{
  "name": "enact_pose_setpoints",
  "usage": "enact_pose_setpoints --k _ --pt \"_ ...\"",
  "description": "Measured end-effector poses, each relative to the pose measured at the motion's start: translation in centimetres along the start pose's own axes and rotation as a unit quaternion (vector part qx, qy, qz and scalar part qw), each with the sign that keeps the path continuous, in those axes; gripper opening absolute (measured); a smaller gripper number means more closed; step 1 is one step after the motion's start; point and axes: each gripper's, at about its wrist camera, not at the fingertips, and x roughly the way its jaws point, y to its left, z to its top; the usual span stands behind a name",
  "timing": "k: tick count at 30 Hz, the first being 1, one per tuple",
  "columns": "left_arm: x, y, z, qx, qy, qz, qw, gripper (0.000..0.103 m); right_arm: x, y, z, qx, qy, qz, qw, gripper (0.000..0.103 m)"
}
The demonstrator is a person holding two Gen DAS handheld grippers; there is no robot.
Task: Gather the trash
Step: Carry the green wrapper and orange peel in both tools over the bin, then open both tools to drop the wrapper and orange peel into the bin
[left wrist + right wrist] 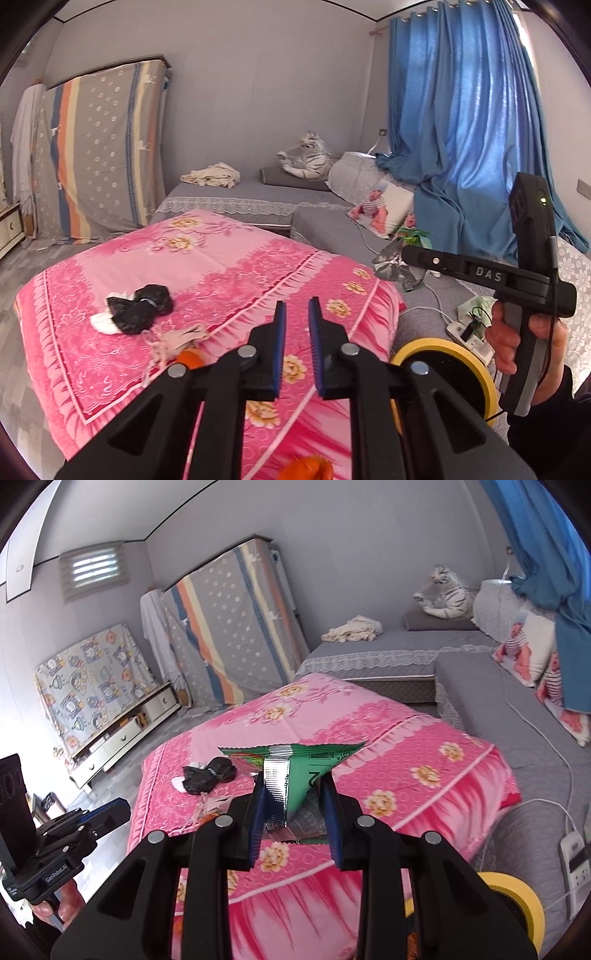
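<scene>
Gripping a green snack wrapper (295, 775) w/ silver lining, right gripper (293, 823) has both blue pads clamped on it, held in air over near edge of pink floral bedspread (369, 723). Left gripper (297, 343) empty, jaws parted by a narrow gap, hovering above the same near edge. Other trash on bedspread toward its left edge: black plastic bag (142, 308) knotted, lying on white tissue (101, 321); crumpled beige scrap w/ pink string (181, 339) just beside it. Yellow-rimmed bin (447, 373) sits off bedspread's near right corner, beside power strip (467, 334) on grey sofa cover (332, 225).
</scene>
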Motion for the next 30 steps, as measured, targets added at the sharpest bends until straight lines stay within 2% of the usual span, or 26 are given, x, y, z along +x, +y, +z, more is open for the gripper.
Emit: enact_pose_setpoints --k 7,14,22,30 --pt "1.3 -2.0 0.1 0.02 0.013 -0.022 0.9995 0.012 -3.4 -3.5 -0.7 0.029 -0.023 -0.031 0.999 0.027" --pt "4.1 -5.6 -1.0 0.044 0.053 -0.066 0.9954 0.012 -6.2 -6.8 -3.1 0.069 -0.018 -0.072 0.995 0.027" --pt "7.7 -10.4 -3.2 0.078 0.106 -0.13 0.9827 0.012 -8.6 -12.3 -7.4 0.133 0.006 -0.137 0.982 0.027" --pt "9.8 -14.2 -5.4 0.1 0.147 -0.18 0.9673 0.012 -9.3 -16.0 -11.3 0.18 0.029 -0.162 0.97 0.03"
